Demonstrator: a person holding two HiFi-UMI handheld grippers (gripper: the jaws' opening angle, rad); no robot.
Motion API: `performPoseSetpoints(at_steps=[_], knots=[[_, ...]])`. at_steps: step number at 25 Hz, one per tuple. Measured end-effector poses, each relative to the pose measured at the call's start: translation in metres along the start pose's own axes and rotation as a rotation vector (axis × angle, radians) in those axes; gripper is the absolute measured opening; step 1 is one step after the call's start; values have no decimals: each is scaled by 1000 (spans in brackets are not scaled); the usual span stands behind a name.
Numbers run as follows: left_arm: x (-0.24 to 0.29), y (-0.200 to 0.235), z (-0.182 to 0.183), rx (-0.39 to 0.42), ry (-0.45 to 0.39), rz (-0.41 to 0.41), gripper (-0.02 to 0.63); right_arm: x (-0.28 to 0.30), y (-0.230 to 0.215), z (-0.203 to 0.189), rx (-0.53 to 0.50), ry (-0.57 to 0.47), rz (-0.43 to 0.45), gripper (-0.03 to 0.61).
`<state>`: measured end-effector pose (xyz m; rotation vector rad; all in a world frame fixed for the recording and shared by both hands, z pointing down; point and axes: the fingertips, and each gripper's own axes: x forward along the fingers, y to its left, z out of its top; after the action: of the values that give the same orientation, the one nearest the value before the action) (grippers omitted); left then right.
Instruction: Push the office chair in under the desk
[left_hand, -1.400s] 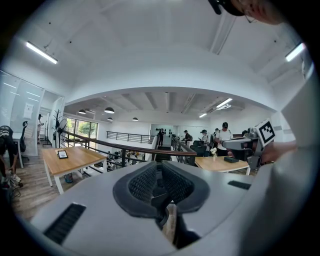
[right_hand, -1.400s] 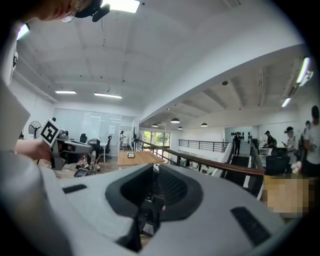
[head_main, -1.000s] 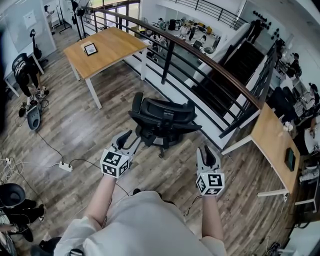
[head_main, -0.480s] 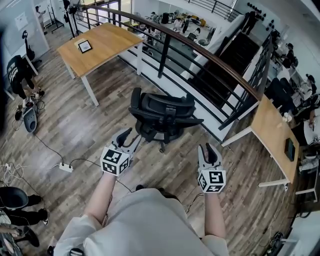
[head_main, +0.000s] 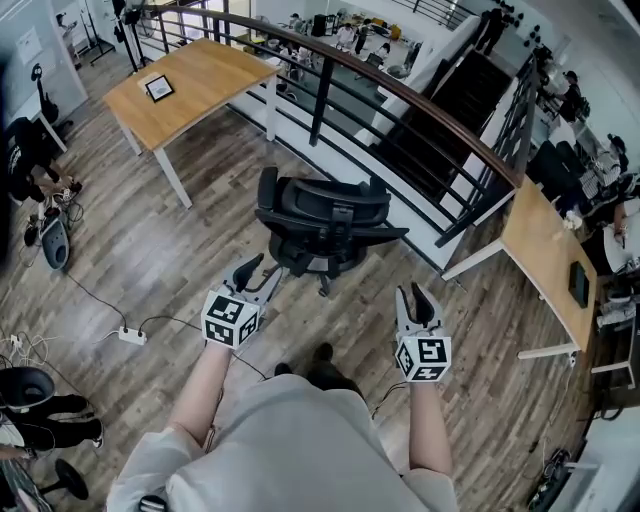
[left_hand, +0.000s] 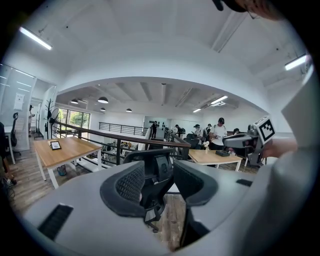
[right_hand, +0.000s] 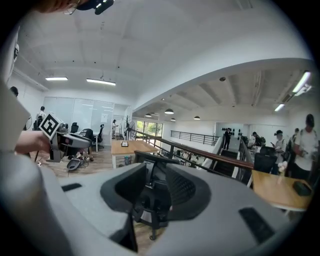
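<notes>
My left tongs (head_main: 252, 272) and right tongs (head_main: 417, 298) are both spread, with nothing between them; the office chair (head_main: 325, 222) stands on the wood floor just ahead, near the railing (head_main: 400, 98), under no tabletop; its wide back runs left to right; my left tongs are nearer it, not touching; the left tabletop (head_main: 210, 80) is well apart, the right tabletop (head_main: 540, 260) too; I cannot tell which one is meant; the wheels are mostly hidden.
</notes>
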<state>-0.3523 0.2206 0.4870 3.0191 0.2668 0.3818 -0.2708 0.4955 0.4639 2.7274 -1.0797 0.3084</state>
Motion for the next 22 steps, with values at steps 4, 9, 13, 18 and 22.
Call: performPoseSetpoints(at_steps=[4,9,13,18,22], knots=[[10,3,-2,2,12,-8,173,9,-5,-3,3,11,-1,112],[33,12,-4,10,28,2,173,34,-20,-8,7,26,11,112],[57,19,-4,24,49,13,173,60,-36,-13,2,48,32,112],[95,32,-7,46,88,21,173,104,-63,-21,2,83,53,112],[122,44,-13,72,133,29,173,140,-82,-31,-5,128,83,112]])
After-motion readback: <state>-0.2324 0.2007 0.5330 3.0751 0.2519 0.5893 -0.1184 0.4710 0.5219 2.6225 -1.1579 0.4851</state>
